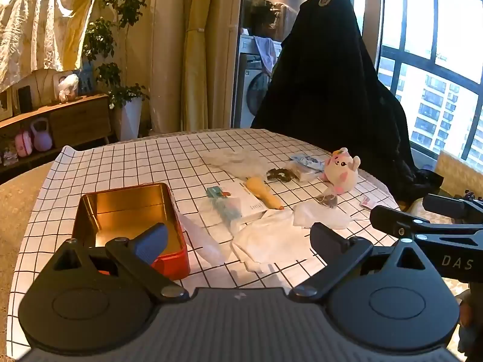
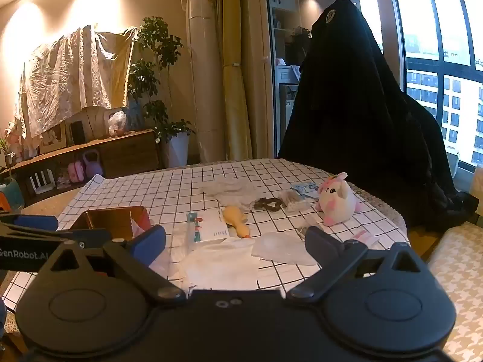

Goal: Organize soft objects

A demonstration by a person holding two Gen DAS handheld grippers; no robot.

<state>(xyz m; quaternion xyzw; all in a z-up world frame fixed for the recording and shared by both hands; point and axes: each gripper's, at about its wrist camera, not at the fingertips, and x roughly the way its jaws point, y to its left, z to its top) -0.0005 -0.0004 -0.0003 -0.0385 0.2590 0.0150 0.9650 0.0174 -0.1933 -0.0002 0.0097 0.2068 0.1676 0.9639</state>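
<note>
Claws side by side above checked table (image 1: 126,163), left claw (image 1: 240,241) spread, right claw (image 2: 235,249) spread

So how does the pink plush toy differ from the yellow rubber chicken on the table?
The plush toy is round, white and pink, and sits upright; the rubber chicken is long, thin and yellow, and lies flat. The plush toy stands near the table's far right edge; the chicken lies nearer the middle, beside a white booklet. Both rest untouched on the checked cloth.
</note>
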